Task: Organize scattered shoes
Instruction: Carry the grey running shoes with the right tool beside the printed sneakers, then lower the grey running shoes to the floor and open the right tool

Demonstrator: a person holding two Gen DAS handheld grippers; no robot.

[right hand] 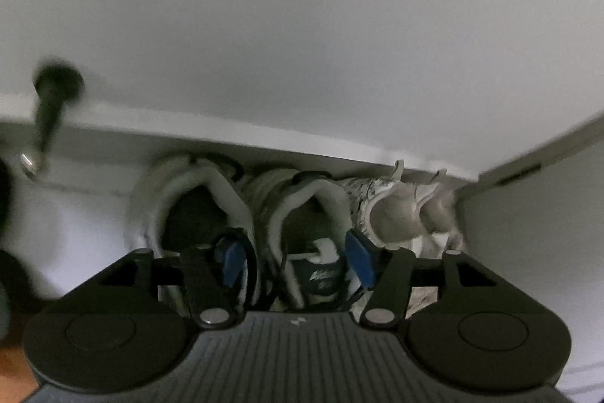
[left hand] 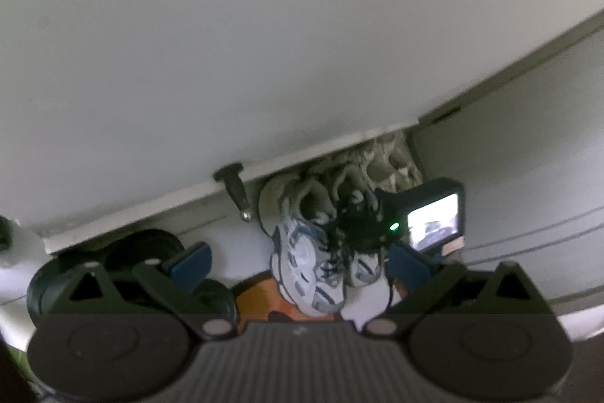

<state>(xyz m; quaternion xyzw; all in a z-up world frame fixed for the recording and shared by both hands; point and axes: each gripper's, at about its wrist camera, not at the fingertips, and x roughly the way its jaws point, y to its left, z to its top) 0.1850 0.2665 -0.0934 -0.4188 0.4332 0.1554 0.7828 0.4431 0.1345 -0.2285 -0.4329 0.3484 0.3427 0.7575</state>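
1. Left wrist view: the left hand-held gripper (left hand: 298, 261) stands wide with nothing between its blue pads (left hand: 188, 261). It hangs over a pair of white and blue-grey sneakers (left hand: 313, 270) that lie side by side, toes toward the camera, with a tangle of dark laces at the tongues. Their heels reach under the edge of a white cabinet door (left hand: 226, 63), beside a black door stopper (left hand: 236, 189); I judge they are parked there so the pair sits together against the cabinet.

2. Same view: black sandals (left hand: 124, 252) lie to the left and pale perforated clogs (left hand: 392, 161) sit behind the sneakers, so the shoes look lined up in a row. The right hand-held gripper's camera (left hand: 430, 214) shows over the sneakers, its screen lit and a green light on. An orange patch of floor (left hand: 260, 297) shows under the toes. No writing can be read.

3. Right wrist view: the right hand-held gripper (right hand: 298, 261) is about half open, straddling the collar of the right-hand sneaker (right hand: 313, 225); whether the pads press on it I cannot tell, though the shoe seems to be resting in its place. The other sneaker (right hand: 188, 199) stands touching it on the left, the clogs (right hand: 400, 214) just beside on the right. A pale logo on the tongue (right hand: 322, 280) is too blurred to read.
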